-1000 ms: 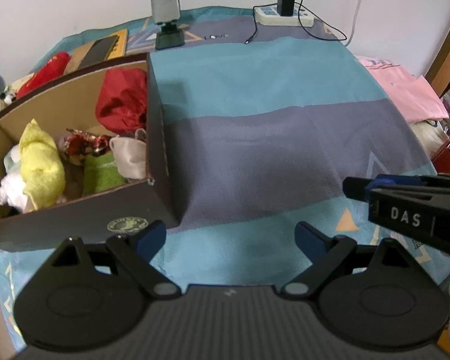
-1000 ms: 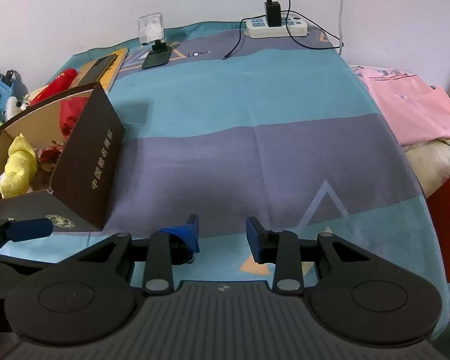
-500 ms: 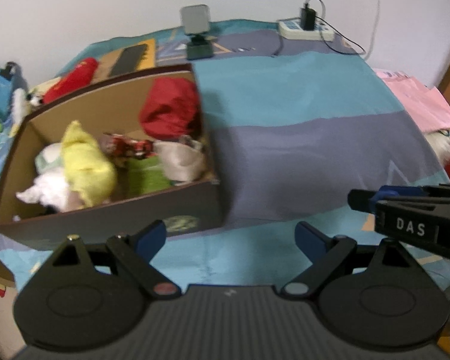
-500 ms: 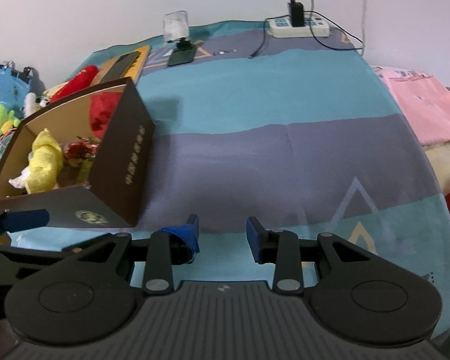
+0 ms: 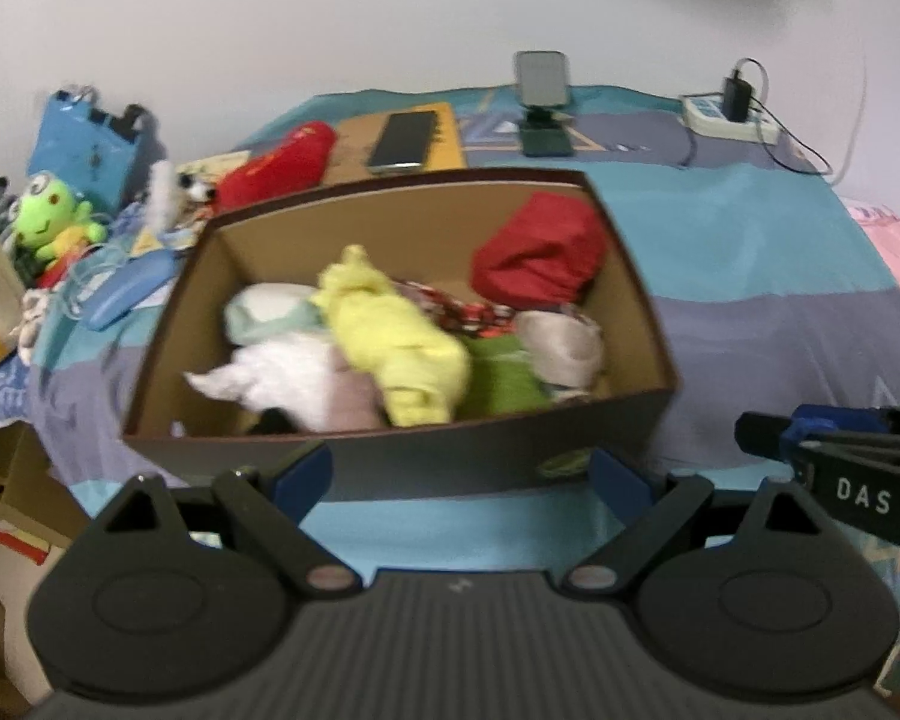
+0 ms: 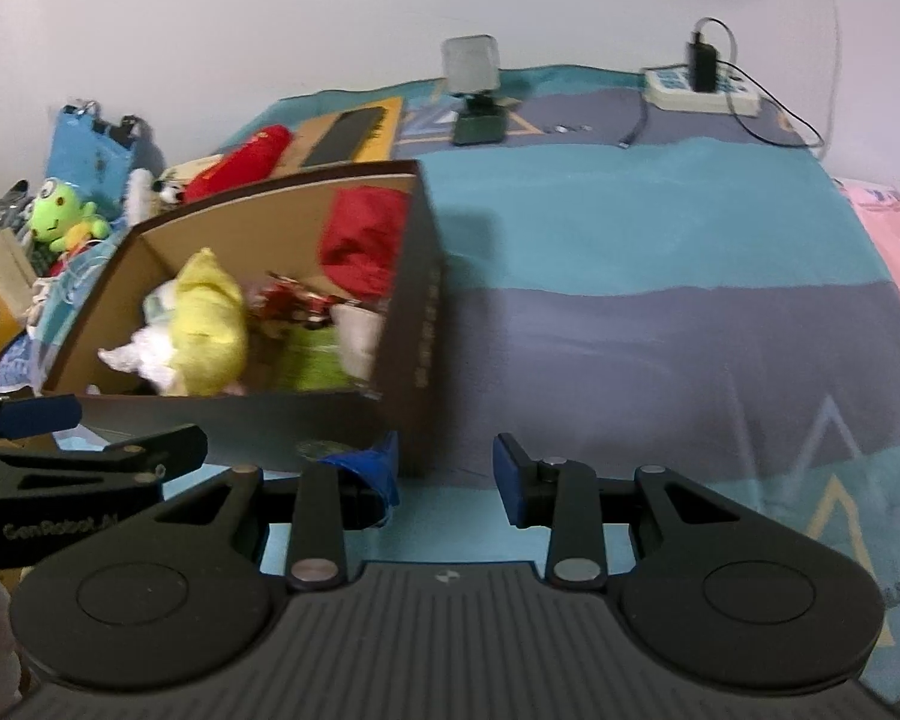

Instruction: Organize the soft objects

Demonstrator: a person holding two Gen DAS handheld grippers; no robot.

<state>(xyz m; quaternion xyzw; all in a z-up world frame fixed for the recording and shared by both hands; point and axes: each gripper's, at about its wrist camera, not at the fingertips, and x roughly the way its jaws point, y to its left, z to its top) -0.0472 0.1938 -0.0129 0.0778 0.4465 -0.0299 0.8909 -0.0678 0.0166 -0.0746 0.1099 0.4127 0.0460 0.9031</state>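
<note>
A brown cardboard box (image 5: 390,456) (image 6: 417,324) stands on the striped bedspread, open at the top. Inside lie a yellow soft toy (image 5: 390,342) (image 6: 207,324), a white plush (image 5: 276,372), a red cloth bundle (image 5: 540,252) (image 6: 363,240), a green cloth (image 5: 501,378) and a beige piece (image 5: 561,339). My left gripper (image 5: 459,474) hangs open just before the box's front wall, with nothing between its fingers. My right gripper (image 6: 444,468) is open and empty near the box's front right corner. One of its fingers (image 5: 810,441) shows at the right edge of the left wrist view.
Left of the box lie a green frog plush (image 5: 51,219), a red plush (image 5: 276,159) and a blue bag (image 5: 87,144). Behind it are a phone on a yellow book (image 5: 402,141), a phone stand (image 5: 543,102) and a power strip (image 5: 726,114). Pink cloth (image 6: 894,240) lies right.
Both grippers have swung left toward the box, which now fills the middle of the left wrist view. The clutter left of the box has come into sight. Neither gripper's jaws have changed.
</note>
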